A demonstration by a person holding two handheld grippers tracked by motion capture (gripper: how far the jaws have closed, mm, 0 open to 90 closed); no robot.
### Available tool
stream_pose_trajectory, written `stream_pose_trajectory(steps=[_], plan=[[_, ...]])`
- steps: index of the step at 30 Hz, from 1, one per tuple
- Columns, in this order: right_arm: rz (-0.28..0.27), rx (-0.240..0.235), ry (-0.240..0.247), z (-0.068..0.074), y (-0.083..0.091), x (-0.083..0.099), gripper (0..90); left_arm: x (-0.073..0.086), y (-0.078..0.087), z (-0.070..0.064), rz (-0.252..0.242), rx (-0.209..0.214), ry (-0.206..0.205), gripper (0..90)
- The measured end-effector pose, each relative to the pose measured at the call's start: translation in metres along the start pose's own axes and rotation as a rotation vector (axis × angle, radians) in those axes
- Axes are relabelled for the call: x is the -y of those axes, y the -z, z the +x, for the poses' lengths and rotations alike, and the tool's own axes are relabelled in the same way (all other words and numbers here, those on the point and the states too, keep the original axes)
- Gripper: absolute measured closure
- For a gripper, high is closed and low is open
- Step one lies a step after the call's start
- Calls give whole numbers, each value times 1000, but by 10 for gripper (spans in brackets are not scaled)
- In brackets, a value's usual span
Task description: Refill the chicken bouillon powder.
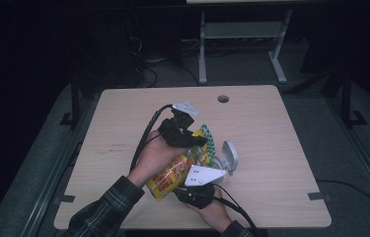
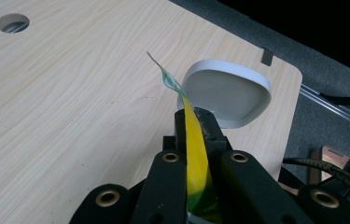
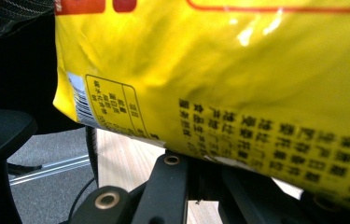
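left gripper (image 1: pixel 191 134) fingers pinch the yellow snack bag (image 1: pixel 172 173) top edge at frame centre, right gripper (image 1: pixel 197 190) fingers clamp its lower edge, likely to pull it open above the worktop (image 1: pixel 271 128).

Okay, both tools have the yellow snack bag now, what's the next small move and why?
Probably ease the left tool away from the right tool, to start tearing the top. The left tool's jaws are shut on the bag's thin top edge, the right tool appears to grip the yellow snack bag lower down, and the bag is held up off the table beside the white bowl.
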State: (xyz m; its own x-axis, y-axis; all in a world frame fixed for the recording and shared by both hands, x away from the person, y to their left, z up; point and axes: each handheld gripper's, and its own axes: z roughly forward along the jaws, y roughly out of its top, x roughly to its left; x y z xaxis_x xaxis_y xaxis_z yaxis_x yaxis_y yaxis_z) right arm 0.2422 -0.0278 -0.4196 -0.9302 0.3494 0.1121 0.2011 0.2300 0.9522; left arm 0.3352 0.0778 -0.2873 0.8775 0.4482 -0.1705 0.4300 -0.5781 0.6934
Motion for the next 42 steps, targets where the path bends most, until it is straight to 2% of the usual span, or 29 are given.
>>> stream_pose_trajectory(steps=[21, 42], plan=[[-6, -6, -7, 1, -1, 2, 900, -1, -5, 1, 29, -7, 20, 900], [-13, -11, -12, 1, -1, 2, 900, -4, -10, 3, 73, -6, 18, 900]])
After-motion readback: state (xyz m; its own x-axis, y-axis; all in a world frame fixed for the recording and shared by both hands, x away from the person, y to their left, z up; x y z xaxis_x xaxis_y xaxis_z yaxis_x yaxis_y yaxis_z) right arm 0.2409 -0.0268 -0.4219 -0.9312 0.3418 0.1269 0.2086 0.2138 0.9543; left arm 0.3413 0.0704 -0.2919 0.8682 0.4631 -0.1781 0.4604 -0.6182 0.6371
